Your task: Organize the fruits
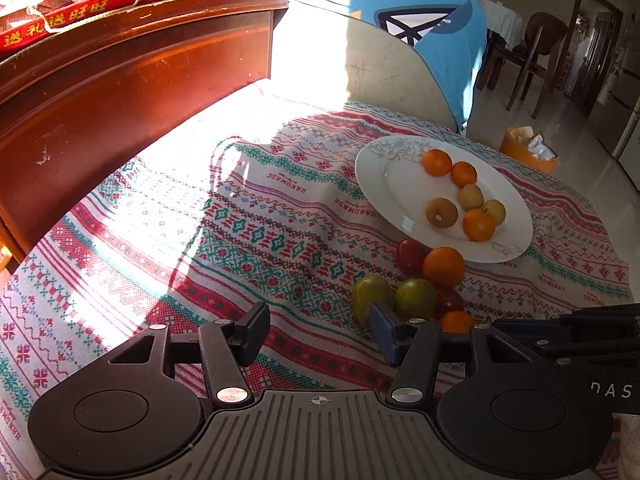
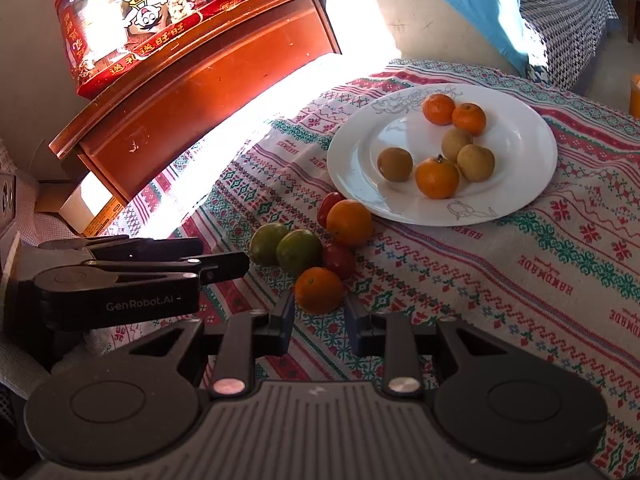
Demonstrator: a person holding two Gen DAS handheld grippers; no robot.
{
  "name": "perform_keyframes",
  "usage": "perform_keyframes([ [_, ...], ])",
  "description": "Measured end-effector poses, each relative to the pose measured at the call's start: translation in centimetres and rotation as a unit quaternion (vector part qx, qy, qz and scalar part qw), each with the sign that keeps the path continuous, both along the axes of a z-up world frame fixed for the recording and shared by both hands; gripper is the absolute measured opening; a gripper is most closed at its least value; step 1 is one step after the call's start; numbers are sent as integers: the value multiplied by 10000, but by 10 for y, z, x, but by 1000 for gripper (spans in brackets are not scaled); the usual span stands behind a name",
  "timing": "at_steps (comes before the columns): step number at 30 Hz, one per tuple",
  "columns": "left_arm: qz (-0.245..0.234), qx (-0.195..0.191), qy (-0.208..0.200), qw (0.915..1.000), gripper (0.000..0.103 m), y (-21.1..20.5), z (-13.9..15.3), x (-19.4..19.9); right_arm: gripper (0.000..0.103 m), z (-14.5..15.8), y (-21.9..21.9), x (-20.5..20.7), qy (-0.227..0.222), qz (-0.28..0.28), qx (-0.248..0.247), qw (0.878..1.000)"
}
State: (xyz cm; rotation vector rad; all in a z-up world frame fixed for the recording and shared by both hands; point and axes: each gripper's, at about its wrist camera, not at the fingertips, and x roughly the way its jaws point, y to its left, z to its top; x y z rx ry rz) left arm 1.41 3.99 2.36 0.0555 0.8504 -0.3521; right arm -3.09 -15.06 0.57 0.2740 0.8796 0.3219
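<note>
A white plate (image 2: 516, 184) on the patterned cloth holds three oranges and three brownish-yellow fruits; it also shows in the left wrist view (image 1: 384, 184). In front of it lies a loose pile: two green fruits (image 2: 298, 252), two red fruits (image 2: 338, 260), a large orange (image 2: 349, 222) and a small orange (image 2: 319, 290). My right gripper (image 2: 319, 322) is open, its fingertips on either side of the small orange's near edge, not closed on it. My left gripper (image 1: 316, 330) is open and empty above the cloth, left of the pile (image 1: 414, 298).
A red-brown wooden cabinet (image 2: 192, 80) with a red snack gift pack (image 2: 136, 20) on top stands at the back left. A blue cushion (image 1: 420, 12) lies behind the plate. An orange bin (image 1: 528, 148) and dining chairs stand at the far right.
</note>
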Motion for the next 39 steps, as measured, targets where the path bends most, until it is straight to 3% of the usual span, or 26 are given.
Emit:
perform_keyframes([
  [5,-295,260,-118,9992,55,-5,-6,-6,29,-3,4,3,15,31,-39,10000],
  [12,-505,318,-244,9979,55,-9,-10,-4,27,-6,6,6,-8,15,-72,10000],
  [32,-866,219,-405,9952,53,-23,-22,4,28,-3,-10,4,151,-243,-74,9996],
  [39,-904,-13,-442,9949,50,-22,-25,10,28,-4,-12,5,167,-261,-8,9995],
])
